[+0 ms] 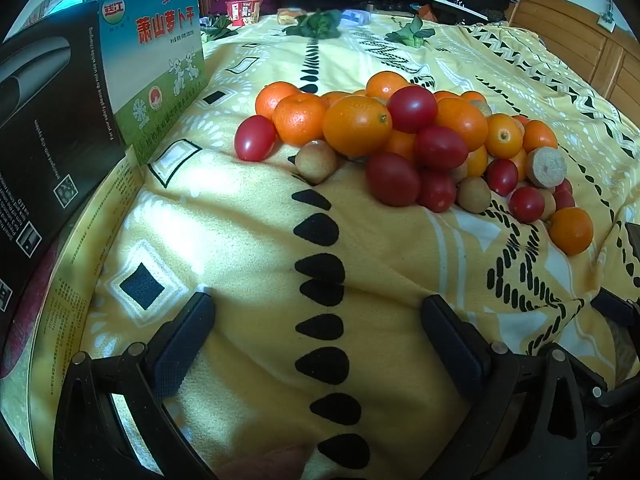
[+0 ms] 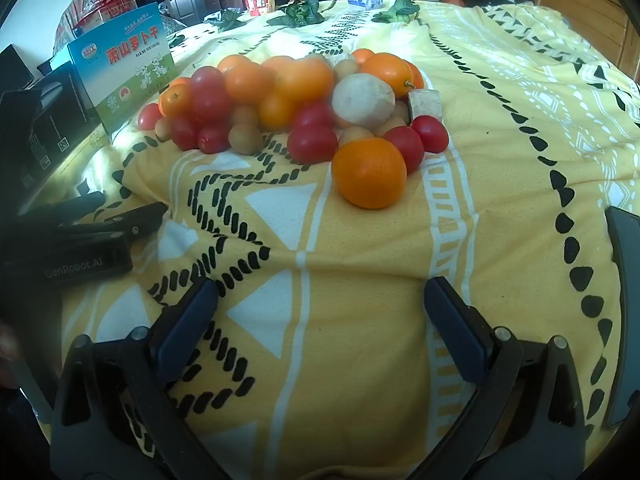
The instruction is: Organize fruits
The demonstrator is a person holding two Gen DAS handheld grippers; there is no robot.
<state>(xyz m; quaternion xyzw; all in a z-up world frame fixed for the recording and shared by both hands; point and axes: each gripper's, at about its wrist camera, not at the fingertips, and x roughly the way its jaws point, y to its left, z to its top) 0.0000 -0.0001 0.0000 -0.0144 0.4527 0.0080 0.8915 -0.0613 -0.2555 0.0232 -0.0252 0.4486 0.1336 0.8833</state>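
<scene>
While both tools (image 1: 318,312) (image 2: 320,300) gape empty, mixed fruit pile (image 2: 296,104) on yellow blanket (image 2: 360,280), green box (image 1: 154,64) beside.

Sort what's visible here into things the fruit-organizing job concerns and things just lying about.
Belongs to the job:
- fruit pile: oranges, red tomatoes, small brown fruits
- left gripper, open
- right gripper, open

Just lying about:
- blue-green box
- black box
- leafy greens
- red cup
- yellow patterned cloth
</scene>
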